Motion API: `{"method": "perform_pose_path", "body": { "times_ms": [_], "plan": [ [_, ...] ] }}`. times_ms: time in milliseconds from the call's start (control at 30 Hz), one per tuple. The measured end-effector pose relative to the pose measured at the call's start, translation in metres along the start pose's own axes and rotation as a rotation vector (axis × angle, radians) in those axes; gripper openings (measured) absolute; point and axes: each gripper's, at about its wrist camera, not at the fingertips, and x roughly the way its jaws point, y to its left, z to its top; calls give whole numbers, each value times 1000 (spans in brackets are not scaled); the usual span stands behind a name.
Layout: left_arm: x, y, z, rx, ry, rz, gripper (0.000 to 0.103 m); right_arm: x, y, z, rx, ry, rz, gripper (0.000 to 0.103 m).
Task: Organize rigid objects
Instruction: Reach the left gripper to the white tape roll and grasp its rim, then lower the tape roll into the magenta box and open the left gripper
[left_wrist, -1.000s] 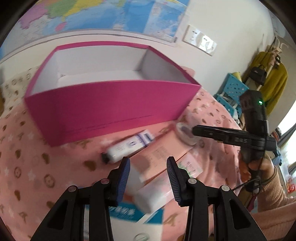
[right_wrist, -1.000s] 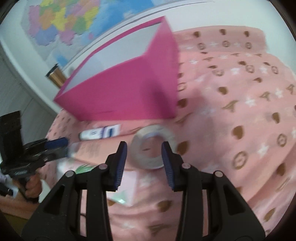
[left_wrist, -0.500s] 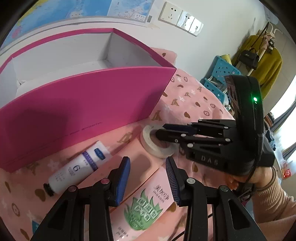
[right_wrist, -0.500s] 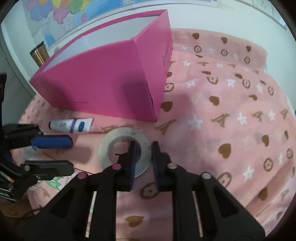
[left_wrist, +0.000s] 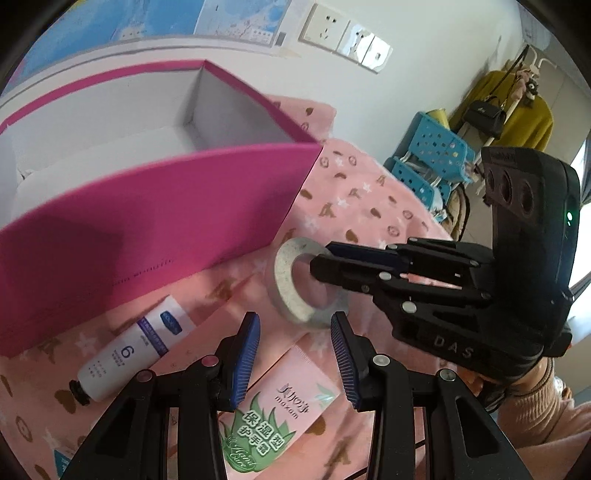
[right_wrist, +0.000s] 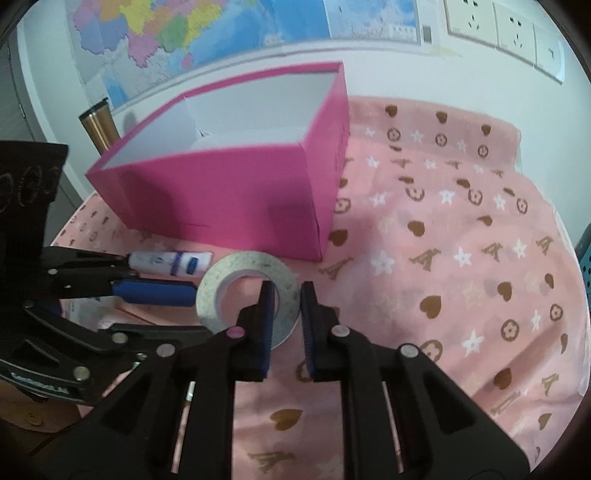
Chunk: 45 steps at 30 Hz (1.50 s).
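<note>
grey tape roll (right_wrist: 246, 295) tilted, beside pink open box (right_wrist: 236, 192); white tube (left_wrist: 133, 347) lying flat.

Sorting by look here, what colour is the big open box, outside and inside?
The box is magenta pink outside, white inside; clearest in the right wrist view.

Daylight, bright and even in both views. Window glare blows out far right edge, left wrist view. Soft shadow darkens near wall of pink box (right_wrist: 229, 199). Slight motion blur along box rim. Heavy fisheye bending, black vignette in corners.
</note>
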Motion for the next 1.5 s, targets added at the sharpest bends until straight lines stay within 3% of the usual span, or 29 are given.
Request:
{"method": "perform_pose_path", "body": {
  "times_ms": [233,633,867,1200,1367,1433,1500],
  "plan": [
    [-28,-4,17,17,-73,-5,31,-22,15,22,-51,-69,8,16],
    [-63,13,70,13,-174,36,30,-31,29,86,-152,-149,-16,16],
    [-55,34,94,-24,-159,59,30,-11,23,109,-135,-110,-5,16],
    [-18,57,105,-87,-72,68,30,31,8,116,-81,14,-44,16],
    [-8,69,101,-126,-50,94,30,32,4,117,-48,28,-75,21],
    [-11,72,97,-128,-60,112,30,27,4,118,-53,12,-95,30],
    [-20,73,91,-121,-89,144,30,20,4,118,-50,-3,-91,30]
  ]
}}
